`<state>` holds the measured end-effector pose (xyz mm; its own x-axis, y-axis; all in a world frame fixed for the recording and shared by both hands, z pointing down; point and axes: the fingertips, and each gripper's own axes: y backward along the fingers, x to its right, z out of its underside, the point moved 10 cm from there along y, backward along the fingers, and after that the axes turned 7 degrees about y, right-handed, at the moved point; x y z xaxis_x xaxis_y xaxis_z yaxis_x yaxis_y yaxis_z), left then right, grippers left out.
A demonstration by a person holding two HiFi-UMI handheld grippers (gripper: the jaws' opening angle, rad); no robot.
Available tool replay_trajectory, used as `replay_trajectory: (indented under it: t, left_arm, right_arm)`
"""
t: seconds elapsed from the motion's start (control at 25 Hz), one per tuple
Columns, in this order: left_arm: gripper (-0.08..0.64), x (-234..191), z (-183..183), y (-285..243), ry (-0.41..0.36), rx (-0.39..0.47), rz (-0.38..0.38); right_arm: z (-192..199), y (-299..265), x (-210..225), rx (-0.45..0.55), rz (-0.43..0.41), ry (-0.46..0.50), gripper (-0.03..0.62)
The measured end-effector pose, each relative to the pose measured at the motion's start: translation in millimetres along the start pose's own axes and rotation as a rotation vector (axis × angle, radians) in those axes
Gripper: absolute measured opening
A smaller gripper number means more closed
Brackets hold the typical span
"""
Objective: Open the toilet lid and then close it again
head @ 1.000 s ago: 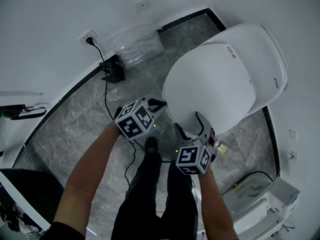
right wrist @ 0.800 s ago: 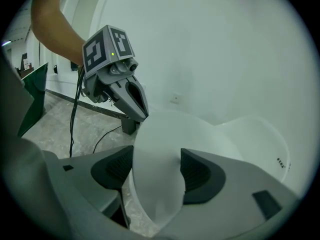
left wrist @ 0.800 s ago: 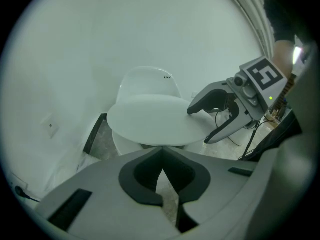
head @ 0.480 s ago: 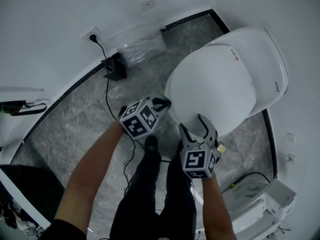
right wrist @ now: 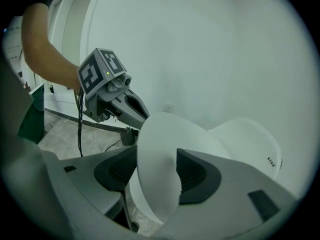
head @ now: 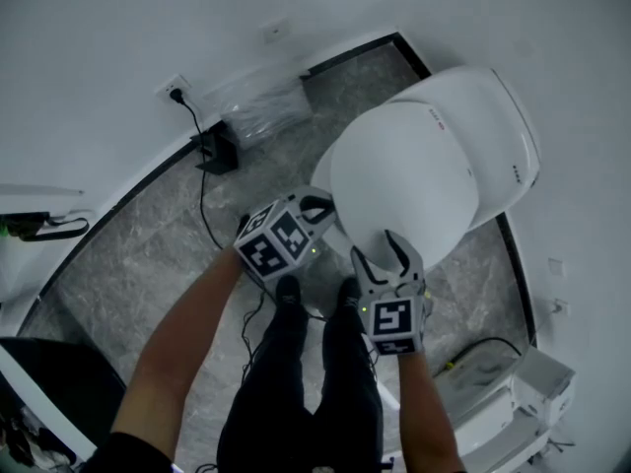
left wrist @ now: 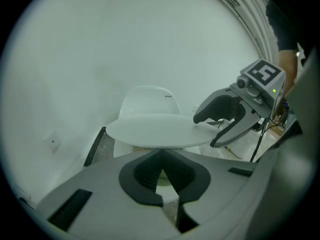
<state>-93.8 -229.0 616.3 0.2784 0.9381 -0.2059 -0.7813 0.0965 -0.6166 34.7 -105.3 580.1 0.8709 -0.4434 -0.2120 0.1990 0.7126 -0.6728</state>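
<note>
The white toilet lid (head: 404,180) is tipped up at its front rim, off the bowl (left wrist: 125,148) in the left gripper view. My left gripper (head: 320,205) is shut, its tips tucked under the lid's (left wrist: 150,131) left front edge. My right gripper (head: 377,249) straddles the front rim; its jaws are closing, with the lid (right wrist: 160,159) filling the gap between both pads. The right gripper (left wrist: 225,121) shows at the lid's edge in the left gripper view, the left gripper (right wrist: 132,109) in the right gripper view. The hinge end is hidden by the lid.
The toilet's rear housing (head: 498,126) stands against the curved white wall. A wall socket (head: 175,94), a black box (head: 217,151) with a cable and a clear plastic bag (head: 261,106) lie left of the toilet. White bins (head: 513,402) sit at the lower right. The person's legs (head: 296,382) stand below.
Both grippers have risen and the lid's front edge has come up with them. The right jaws have narrowed around the rim.
</note>
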Motion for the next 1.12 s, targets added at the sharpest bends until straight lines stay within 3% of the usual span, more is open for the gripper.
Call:
replay_trajectory:
  t: [0.2,0.36,0.64,0.84,1.12]
  left_arm:
    - [0.006,3.9,-33.5,6.5,-0.009,0.037,0.002]
    - [0.006,6.1,-57.9,8.4,-0.003,0.064,-0.004]
    - [0.006,8.1,-101.3,9.3,0.008,0.073,-0.046]
    - [0.006,12.7,-127.2,5.3,0.029,0.082,-0.072]
    - [0.006,17.5,-160.1,-4.0,0.05,0.09,-0.12]
  right_arm:
    - [-15.7,20.2,17.7,0.028,0.028,0.019,0.231]
    - [-28.6,34.9,30.6,0.056,0.074,-0.047,0.212]
    - [-47.9,51.6,55.5,0.076,0.125,-0.07,0.172]
    - [-53.9,61.1,70.6,0.08,0.137,-0.01,0.115]
    - [-58.4,71.4,100.1,0.095,0.139,0.057,0.089]
